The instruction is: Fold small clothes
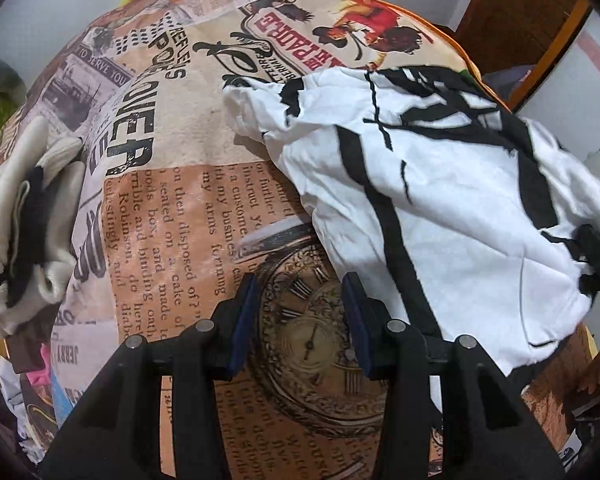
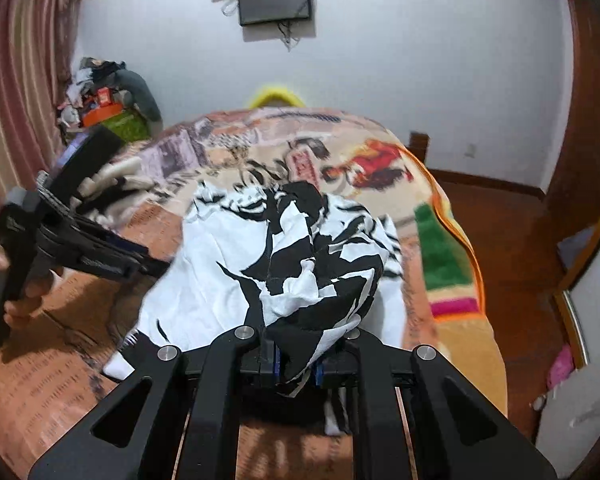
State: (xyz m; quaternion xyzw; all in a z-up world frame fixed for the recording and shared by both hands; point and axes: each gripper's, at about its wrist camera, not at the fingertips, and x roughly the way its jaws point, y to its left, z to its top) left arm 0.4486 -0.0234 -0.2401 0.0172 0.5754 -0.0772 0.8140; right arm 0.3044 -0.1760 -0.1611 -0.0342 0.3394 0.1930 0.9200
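Right gripper (image 2: 296, 364) clamps the black-and-white shirt (image 2: 300, 256) by a bunched edge to spread it; left gripper (image 1: 300, 320) hangs part-open and empty above the printed blanket (image 1: 188, 208).

A crumpled white cotton garment with bold black markings (image 2: 284, 264) lies bunched on the printed bedspread (image 2: 452, 352), one edge lifted off it

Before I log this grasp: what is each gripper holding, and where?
The right gripper pinches a bunched edge of the black-and-white shirt. The left gripper holds nothing, open above the bedspread.
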